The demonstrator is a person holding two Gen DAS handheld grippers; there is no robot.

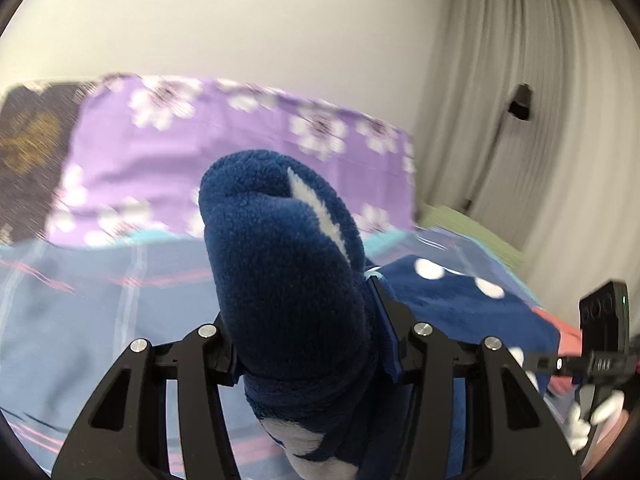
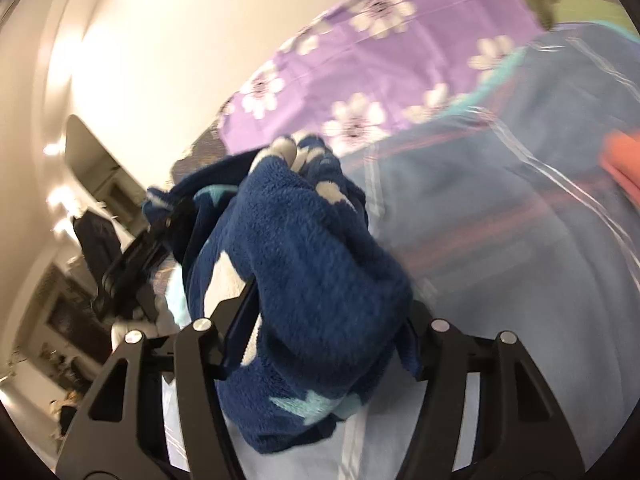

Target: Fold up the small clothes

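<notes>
Fleece garment (image 1: 288,264), dark blue with white spots and pale turquoise star shapes, held bunched above a bed between two tools, one per hand. Left hand-held gripper (image 1: 308,356): jaws closed onto a thick fold of the garment, which bulges upward and forward between the fingers and hides the fingertips; the tool points across the bed toward the wall. Right hand-held gripper (image 2: 320,344): jaws likewise clamped on a wad of the same garment (image 2: 312,264), the fabric spilling over and below the fingers; this tool is tilted, so the bed runs diagonally through its view. Each tool appears at the edge of the other's view: the right one at the lower right of the left wrist view, the left one at the mid-left of the right wrist view, with fabric stretched between them.

Bed cover (image 1: 100,292), blue-grey with pink and white stripes, lies beneath the garment. One purple pillow (image 1: 224,148) with white flowers sits at the head of the bed against the plain wall; one dark patterned cushion (image 1: 32,152) lies just beside it. One orange-red cloth (image 2: 624,164) rests on the cover, apart from the garment. Pale pleated curtain (image 1: 532,120) hangs in the corner beyond the bed. Both views show motion blur
</notes>
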